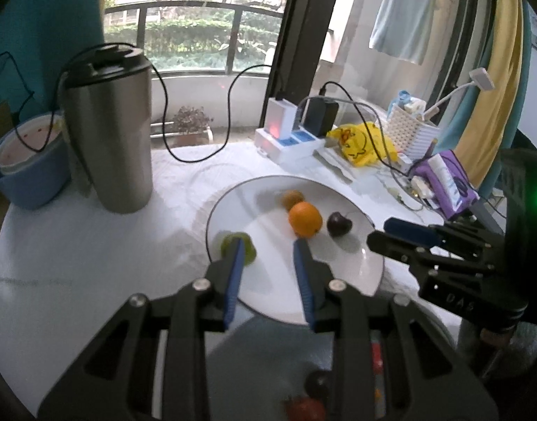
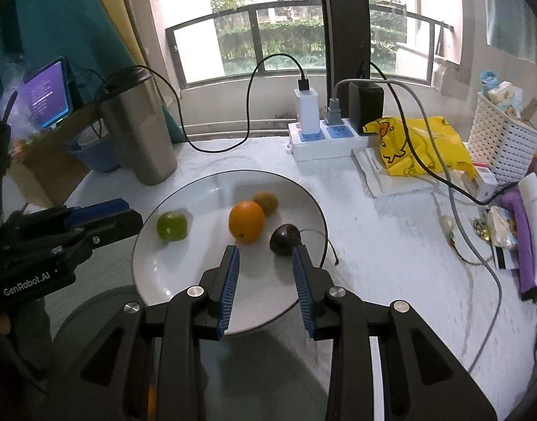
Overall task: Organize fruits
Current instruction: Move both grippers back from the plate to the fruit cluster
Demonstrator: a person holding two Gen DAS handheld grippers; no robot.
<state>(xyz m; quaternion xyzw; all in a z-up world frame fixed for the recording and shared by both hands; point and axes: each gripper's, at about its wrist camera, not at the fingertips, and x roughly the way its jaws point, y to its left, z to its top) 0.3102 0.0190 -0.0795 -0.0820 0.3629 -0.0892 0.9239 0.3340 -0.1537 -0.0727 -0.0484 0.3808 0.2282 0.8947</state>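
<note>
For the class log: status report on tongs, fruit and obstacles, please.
Left tongs and right tongs empty, jaws apart, above plate. Orange, green fruit, brown fruit, dark fruit on plate. Black cable end beside plate rim.

Glossy white plate [image 2: 156,280], brushed-metal tumbler [image 1: 110,133], matt cloth tablecloth [image 2: 391,263], ribbed blue plastic tong pads [image 2: 230,287].

White lettering "GenRobot.AI" stands on the side of the black two-finger left gripper [image 2: 103,215], which sits just left of the round white plate [image 2: 184,280] in the right wrist view. In the left wrist view, faint embossed letters "DAS" show on the black body of the right gripper [image 1: 405,233], just right of that plate. The lit purple tablet screen [image 2: 47,96], beyond the plate to its left, carries lines too small to read.
</note>
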